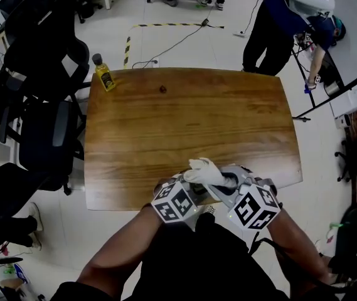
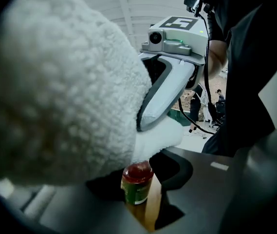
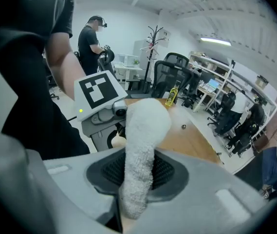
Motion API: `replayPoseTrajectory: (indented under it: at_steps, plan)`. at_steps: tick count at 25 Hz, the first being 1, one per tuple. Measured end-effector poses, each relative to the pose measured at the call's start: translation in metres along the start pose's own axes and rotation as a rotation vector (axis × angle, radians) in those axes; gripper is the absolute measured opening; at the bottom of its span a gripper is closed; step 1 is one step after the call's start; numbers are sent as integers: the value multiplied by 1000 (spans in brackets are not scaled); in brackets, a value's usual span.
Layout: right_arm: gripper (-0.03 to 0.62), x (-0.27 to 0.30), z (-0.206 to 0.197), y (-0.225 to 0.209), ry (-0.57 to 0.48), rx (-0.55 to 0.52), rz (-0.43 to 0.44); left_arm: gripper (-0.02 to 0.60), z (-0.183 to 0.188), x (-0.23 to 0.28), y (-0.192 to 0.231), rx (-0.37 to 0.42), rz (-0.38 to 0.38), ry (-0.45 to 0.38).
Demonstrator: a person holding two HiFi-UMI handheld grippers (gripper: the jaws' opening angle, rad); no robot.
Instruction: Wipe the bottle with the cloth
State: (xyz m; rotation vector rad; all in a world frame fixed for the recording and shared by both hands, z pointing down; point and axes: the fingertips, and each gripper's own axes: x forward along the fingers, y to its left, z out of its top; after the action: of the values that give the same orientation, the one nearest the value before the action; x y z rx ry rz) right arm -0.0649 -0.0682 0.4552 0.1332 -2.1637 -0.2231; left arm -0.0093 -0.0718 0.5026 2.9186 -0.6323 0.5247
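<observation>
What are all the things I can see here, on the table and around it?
table: one, brown wood, centre of the room
yellow bottle: one, yellow with a dark cap, table's far left corner
small dark thing: one, far part of the table, too small to tell
small bottle: one, red cap and green label, between the left gripper's jaws
cloth: one, white and fluffy, pinched in the right gripper, at the small bottle's cap
office chairs: several, black, left of the table
floor tape: yellow-black stripes, beyond the table
bystander: one, dark clothes, far right
left gripper: one, grey, marker cube
right gripper: one, grey, marker cube
forearms: two, bare, nearest the camera
</observation>
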Motion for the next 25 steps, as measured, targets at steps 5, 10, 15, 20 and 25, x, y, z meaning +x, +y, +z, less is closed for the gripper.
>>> replayPoseTrajectory:
  at_steps: [5, 10, 15, 20, 25]
  plan:
    - [74, -9, -9, 5, -29, 42, -14, 156, -4, -1, 1, -8, -2, 3]
    - [77, -19, -35, 6, -2, 104, -20, 156, 1, 1, -2, -20, 5, 4]
    - [77, -12, -62, 6, -17, 249, -29, 156, -1, -1, -1, -23, 10, 10]
    - [77, -16, -95, 11, 3, 391, -68, 158, -1, -3, -2, -28, 5, 25]
    - [77, -27, -138, 30, -47, 694, -124, 181, -1, -8, -1, -24, -2, 45]
